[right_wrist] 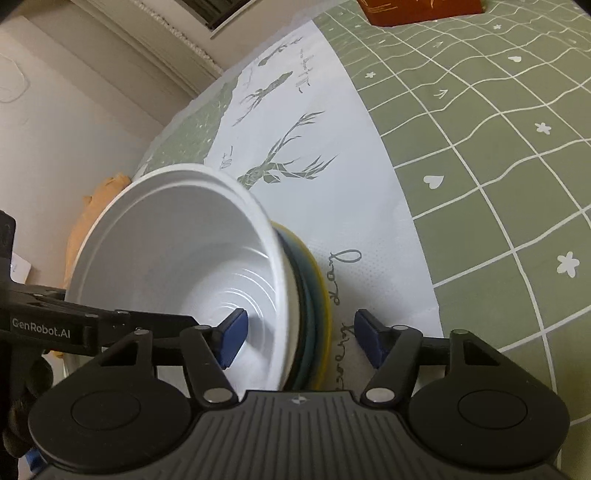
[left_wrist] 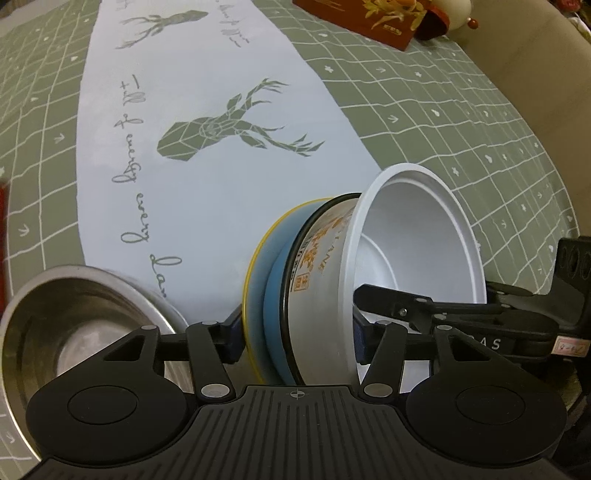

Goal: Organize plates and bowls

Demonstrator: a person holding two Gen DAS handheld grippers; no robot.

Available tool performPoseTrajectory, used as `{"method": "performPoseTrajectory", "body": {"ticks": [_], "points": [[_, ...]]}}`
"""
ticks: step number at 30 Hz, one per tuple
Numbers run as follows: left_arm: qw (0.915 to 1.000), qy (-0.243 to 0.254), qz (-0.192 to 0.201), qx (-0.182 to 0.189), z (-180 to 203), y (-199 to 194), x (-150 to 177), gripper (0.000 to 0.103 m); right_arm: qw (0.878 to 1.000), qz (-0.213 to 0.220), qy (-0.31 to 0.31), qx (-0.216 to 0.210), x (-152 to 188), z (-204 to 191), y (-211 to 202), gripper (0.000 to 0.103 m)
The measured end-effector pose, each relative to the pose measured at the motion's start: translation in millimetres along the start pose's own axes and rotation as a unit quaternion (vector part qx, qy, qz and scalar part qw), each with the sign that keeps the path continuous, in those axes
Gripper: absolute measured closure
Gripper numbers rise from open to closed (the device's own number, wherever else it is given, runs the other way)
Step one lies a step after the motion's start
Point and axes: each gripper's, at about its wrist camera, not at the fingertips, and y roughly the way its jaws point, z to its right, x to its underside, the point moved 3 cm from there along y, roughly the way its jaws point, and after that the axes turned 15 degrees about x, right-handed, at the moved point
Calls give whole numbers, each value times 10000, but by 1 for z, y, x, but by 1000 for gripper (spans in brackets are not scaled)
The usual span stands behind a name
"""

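Observation:
A stack of nested dishes is held on edge above the table: a white bowl [left_wrist: 417, 240] innermost, a printed white bowl [left_wrist: 321, 254] with orange lettering, and a blue dish with a yellow rim [left_wrist: 258, 273] outermost. My left gripper [left_wrist: 297, 332] is shut on the stack, one pad on each side. In the right wrist view the white bowl [right_wrist: 177, 266] and the blue and yellow dish [right_wrist: 317, 295] fill the middle. My right gripper [right_wrist: 299, 336] is open, its jaws straddling the stack's rim without pressing it. A steel bowl [left_wrist: 85, 321] sits at lower left.
A green grid tablecloth [left_wrist: 443, 110] with a white deer-print runner [left_wrist: 207, 129] covers the table. A red box [left_wrist: 369, 18] with flowers stands at the far edge. The wall and a window frame [right_wrist: 147, 55] lie beyond the table.

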Motion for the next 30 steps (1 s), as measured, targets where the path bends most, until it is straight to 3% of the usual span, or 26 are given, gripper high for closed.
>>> {"method": "performPoseTrajectory", "body": {"ticks": [14,30], "points": [[9988,262,-144,-392,9,6,1,45,9996,-186,79,-185,1,-6,3,40],[9990,275,-121,-342,9,5,3,45,9995,-207,123,-183,3,-7,3,40]]}}
